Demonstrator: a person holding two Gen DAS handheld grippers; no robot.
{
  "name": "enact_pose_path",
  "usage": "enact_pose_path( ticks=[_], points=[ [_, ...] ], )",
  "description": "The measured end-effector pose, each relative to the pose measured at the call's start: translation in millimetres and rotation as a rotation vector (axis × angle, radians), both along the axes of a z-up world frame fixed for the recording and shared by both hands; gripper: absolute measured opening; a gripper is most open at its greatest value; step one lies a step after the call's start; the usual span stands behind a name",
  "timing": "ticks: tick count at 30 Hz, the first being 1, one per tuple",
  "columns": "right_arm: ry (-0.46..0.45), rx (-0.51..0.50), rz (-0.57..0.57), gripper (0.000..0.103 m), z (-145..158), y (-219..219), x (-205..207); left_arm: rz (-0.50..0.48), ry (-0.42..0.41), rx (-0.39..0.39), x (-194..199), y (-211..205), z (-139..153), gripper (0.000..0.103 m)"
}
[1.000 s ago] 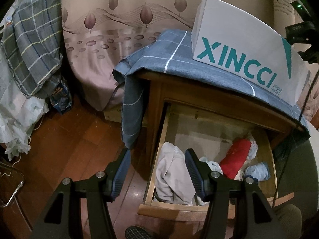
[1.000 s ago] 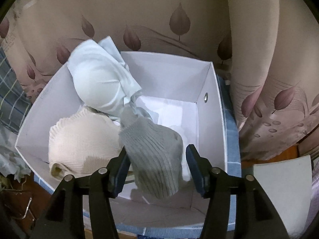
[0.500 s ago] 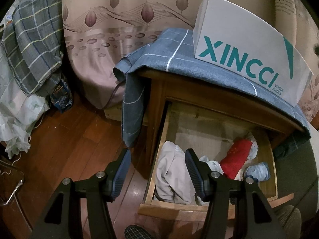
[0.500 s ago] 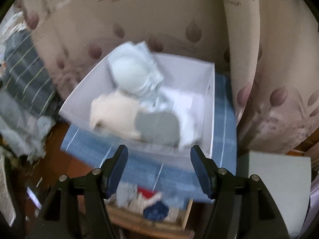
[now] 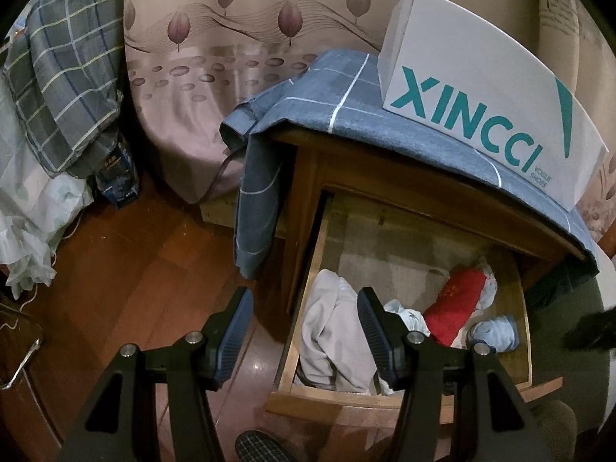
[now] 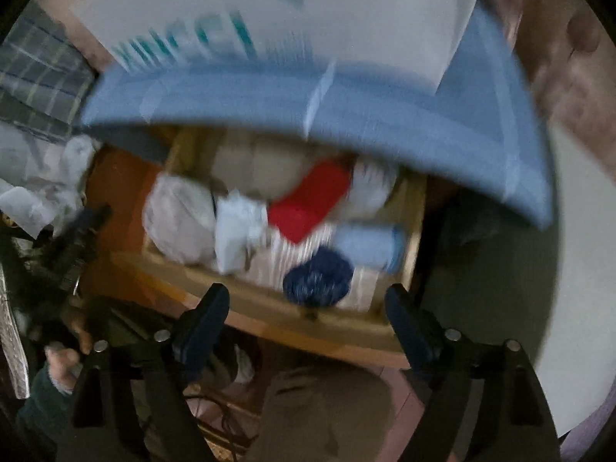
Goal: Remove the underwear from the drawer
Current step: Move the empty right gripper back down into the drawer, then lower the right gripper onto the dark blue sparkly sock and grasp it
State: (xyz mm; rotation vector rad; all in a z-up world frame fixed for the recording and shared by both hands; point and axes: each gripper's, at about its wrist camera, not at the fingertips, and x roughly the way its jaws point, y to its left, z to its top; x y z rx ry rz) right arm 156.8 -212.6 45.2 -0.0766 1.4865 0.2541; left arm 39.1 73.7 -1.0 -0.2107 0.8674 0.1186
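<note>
The wooden drawer (image 5: 346, 400) stands pulled out below the nightstand top. It holds a crumpled beige garment (image 5: 331, 338), a red garment (image 5: 458, 308) and a rolled light-blue piece (image 5: 494, 331). My left gripper (image 5: 306, 300) hangs open and empty above the drawer's left edge. The right wrist view is blurred. There my right gripper (image 6: 306, 294) hovers over the drawer's front rim (image 6: 269, 308), its jaws opening wide with nothing between them. Below it lie a red garment (image 6: 308, 208), a navy piece (image 6: 317, 281), a light-blue roll (image 6: 369, 246) and a pale garment (image 6: 181, 223).
A white XINCCI shoe box (image 5: 481, 92) sits on a blue checked cloth (image 5: 327, 96) draped over the nightstand. A leaf-patterned bedspread (image 5: 215, 77) lies behind, plaid bedding (image 5: 69, 77) at left, wooden floor (image 5: 134, 269) below. A person's hand (image 6: 61, 362) shows at lower left.
The right view swung from inside the white box, where a grey ribbed garment lay between the fingers, down to the open drawer. Its jaws stand wider and empty. The left gripper kept still.
</note>
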Motion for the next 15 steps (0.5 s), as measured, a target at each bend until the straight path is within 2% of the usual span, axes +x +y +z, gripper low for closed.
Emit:
enact_pose_path(
  ticks=[6,9,15],
  points=[
    [0.14,-0.031,-0.065,0.092,-70.8,0.2,13.6,-0.003,0.003,-0.007,1.2,1.5,-0.4,0.058],
    [0.183,-0.047,-0.087,0.093,-93.0,1.5,22.0,-0.004,0.006,-0.014,2.6,2.1,-0.9,0.058],
    [0.344,-0.053,-0.131,0.098,-140.3,1.3,34.4,-0.004,0.008,-0.02,3.8,3.5,-2.6,0.058]
  ],
)
